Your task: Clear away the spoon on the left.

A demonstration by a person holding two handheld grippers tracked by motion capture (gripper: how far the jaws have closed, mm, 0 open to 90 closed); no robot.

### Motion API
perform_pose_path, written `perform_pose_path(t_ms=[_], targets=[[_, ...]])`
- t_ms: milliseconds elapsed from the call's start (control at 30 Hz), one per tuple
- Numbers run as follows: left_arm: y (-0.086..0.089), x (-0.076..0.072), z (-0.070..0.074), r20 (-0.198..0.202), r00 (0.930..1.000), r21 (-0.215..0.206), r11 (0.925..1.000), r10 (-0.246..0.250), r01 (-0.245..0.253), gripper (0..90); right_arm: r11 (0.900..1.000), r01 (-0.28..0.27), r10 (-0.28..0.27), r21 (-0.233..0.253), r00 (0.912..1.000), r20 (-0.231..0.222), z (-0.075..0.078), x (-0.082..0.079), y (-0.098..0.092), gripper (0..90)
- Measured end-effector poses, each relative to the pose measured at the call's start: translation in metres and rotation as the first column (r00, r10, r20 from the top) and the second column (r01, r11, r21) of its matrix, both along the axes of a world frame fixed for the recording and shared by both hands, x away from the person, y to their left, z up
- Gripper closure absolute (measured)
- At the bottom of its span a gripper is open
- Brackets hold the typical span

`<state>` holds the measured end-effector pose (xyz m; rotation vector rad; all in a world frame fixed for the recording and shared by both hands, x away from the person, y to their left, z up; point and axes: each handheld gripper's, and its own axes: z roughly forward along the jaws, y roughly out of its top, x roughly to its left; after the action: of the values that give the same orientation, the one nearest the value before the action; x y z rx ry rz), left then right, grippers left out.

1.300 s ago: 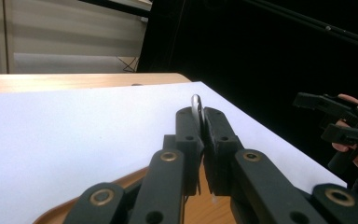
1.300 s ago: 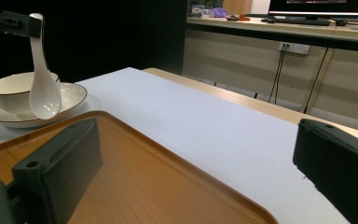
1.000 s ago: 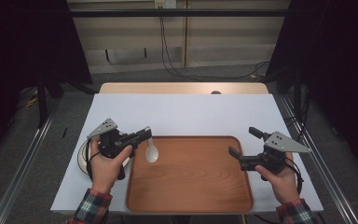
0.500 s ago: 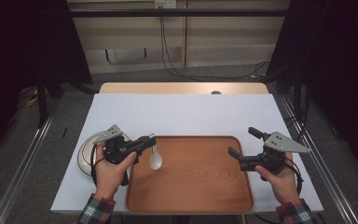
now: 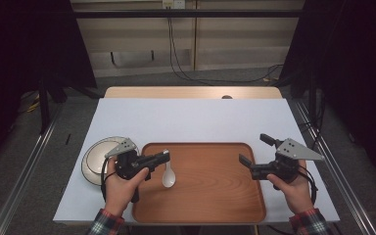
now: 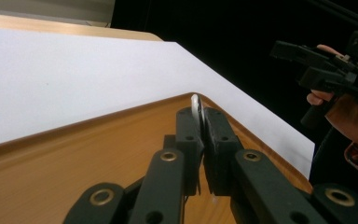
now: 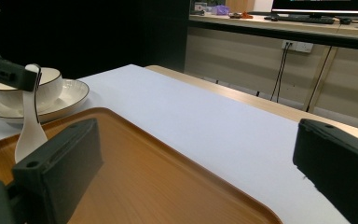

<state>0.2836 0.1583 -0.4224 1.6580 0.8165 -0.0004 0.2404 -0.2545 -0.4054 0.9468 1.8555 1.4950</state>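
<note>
High view: nearest the person, two hands in plaid cuffs come in from the bottom edge, each holding a set of tongs. The left tongs (image 5: pixel 165 155) reach over the left rim of the wooden tray (image 5: pixel 210 205) and are clamped on the handle of a white spoon (image 5: pixel 168 175), which hangs down with its bowl at or just above the tray floor; whether it touches I cannot tell. The right tongs (image 5: pixel 256 150) sit at the tray's right edge with their jaws spread wide and nothing between them.

In the left gripper view the two black jaws stand pressed together on the thin white handle of the spoon (image 6: pixel 196 106), its end poking up past the jaw tips, with the tray (image 6: pixel 74 154) beneath and the person's other hand with its tongs (image 6: pixel 303 65) off to the right.

The right gripper view shows its own jaws far apart, the tray (image 7: pixel 168 182) between them, and the spoon (image 7: pixel 29 130) hanging upright at the left.

Farther left on the white bench (image 5: pixel 191 120), just beside the tray, a white bowl (image 7: pixel 25 88) rests on a dark-rimmed plate (image 5: pixel 94 157). Beyond the bench's far edge, cables run down a pale wall.
</note>
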Motion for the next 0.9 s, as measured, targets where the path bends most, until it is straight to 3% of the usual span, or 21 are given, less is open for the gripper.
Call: perform_pose_path(t_ms=[500, 900], targets=[[-0.007, -0.009, -0.005, -0.022, 0.9993, -0.010, 0.9995, -0.029, 0.029, 85.4, 1.000, -0.002, 0.002, 0.005, 1.0000, 0.003, 0.000, 0.000, 0.000, 0.8], [-0.002, -0.009, -0.009, -0.032, 0.9988, -0.025, 0.9990, -0.037, 0.037, 85.2, 1.000, -0.001, 0.001, -0.001, 1.0000, 0.000, -0.001, 0.001, 0.002, 0.8]])
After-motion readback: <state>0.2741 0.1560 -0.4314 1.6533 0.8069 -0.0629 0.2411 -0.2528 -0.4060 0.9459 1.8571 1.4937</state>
